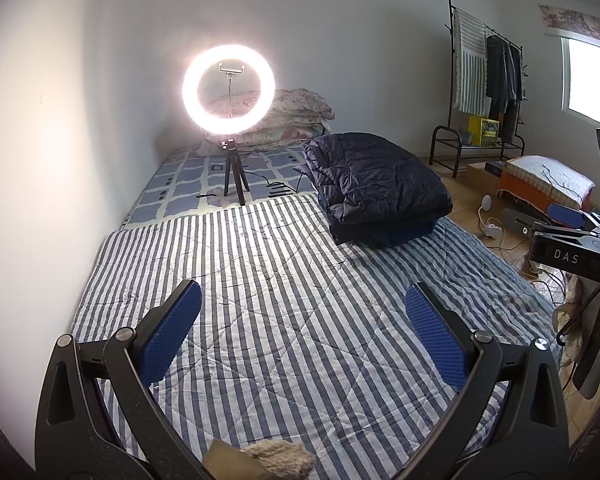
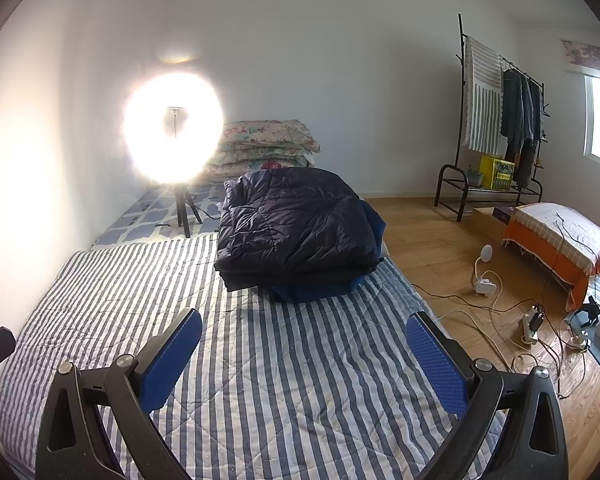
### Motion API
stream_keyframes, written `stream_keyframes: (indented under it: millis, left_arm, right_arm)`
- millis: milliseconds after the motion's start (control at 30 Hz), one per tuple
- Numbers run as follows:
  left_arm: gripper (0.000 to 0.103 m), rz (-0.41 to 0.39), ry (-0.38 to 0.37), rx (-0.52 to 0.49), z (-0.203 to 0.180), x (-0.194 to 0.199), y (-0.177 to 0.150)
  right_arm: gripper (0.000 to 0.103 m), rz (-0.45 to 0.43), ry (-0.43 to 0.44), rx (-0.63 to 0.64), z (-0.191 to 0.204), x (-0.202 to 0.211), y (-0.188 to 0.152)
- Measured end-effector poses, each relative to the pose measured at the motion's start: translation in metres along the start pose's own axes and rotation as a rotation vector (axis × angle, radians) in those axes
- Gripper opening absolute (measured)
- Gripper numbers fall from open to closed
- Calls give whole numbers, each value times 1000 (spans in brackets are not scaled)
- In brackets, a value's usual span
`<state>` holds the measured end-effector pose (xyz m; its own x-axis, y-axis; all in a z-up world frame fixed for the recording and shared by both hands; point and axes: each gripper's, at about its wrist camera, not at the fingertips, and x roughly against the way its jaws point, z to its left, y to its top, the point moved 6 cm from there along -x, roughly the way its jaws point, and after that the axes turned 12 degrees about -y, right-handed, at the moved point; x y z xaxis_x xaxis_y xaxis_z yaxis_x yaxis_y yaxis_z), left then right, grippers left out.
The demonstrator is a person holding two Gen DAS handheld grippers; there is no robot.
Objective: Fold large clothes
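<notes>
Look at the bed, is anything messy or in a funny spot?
A lit ring light on a small tripod stands right on the bed, an odd spot for a lamp. The folded dark puffer jacket sits on a blue garment that pokes out unevenly beneath it. Cables sprawl tangled over the wooden floor. Both grippers are open and empty.

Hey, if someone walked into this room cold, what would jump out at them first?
The glowing ring light on its small tripod, at the far end of the bed near the wall, grabs the eye first. Next is the dark folded jacket piled on the striped quilt, toward its right edge. Both hand-held grippers, left and right, hover open above the quilt, holding nothing.
</notes>
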<state>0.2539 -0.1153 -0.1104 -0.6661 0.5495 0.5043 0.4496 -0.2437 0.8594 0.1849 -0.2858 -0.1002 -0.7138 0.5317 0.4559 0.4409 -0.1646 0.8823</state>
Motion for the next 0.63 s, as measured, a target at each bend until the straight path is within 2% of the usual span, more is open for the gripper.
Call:
stream_keyframes:
  millis: [633]
  left_arm:
    - [103,-17,24,-14,6,6,-1]
  right_arm:
    - [103,2,4,4,3,1,1]
